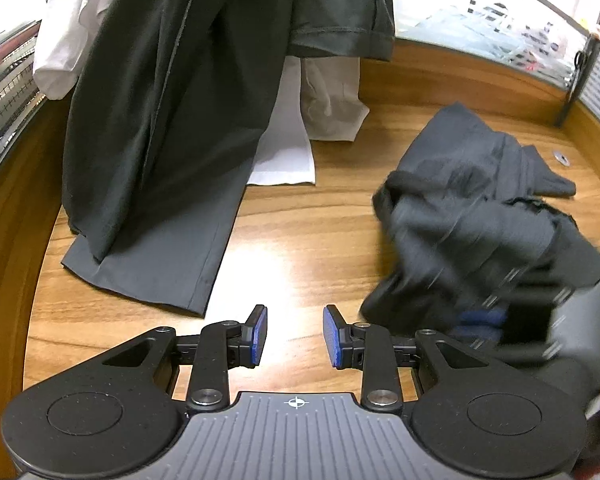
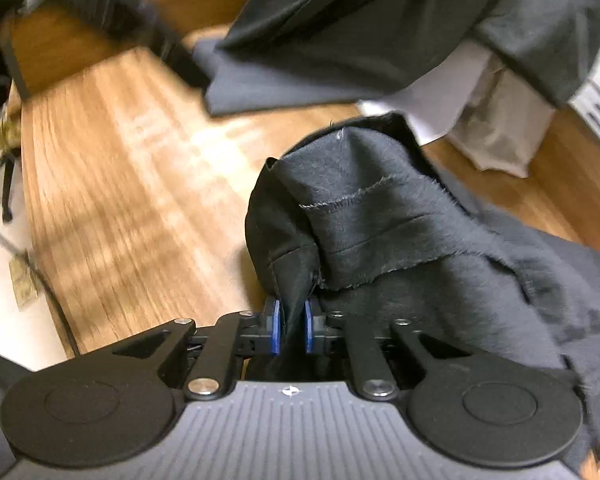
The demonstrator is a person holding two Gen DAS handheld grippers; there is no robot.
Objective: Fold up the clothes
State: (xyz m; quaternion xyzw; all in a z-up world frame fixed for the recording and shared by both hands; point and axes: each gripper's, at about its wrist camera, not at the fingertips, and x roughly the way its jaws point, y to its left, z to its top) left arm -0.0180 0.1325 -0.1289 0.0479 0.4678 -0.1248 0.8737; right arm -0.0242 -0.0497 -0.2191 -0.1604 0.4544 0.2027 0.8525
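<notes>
While the right tool (image 2: 291, 330) pinches a fold of the crumpled dark garment (image 2: 399, 240) between its blue pads, the rest of that cloth lies heaped on the wooden surface (image 2: 120, 184). Left tool (image 1: 295, 336) is spread, nothing between its pads, hovering over bare wood just left of the same garment (image 1: 479, 208). Other clothes hang at the far side: a dark shirt (image 1: 172, 100) draped down onto the surface, with white cloth (image 1: 288, 152) and a beige piece (image 1: 331, 100) behind it.
</notes>
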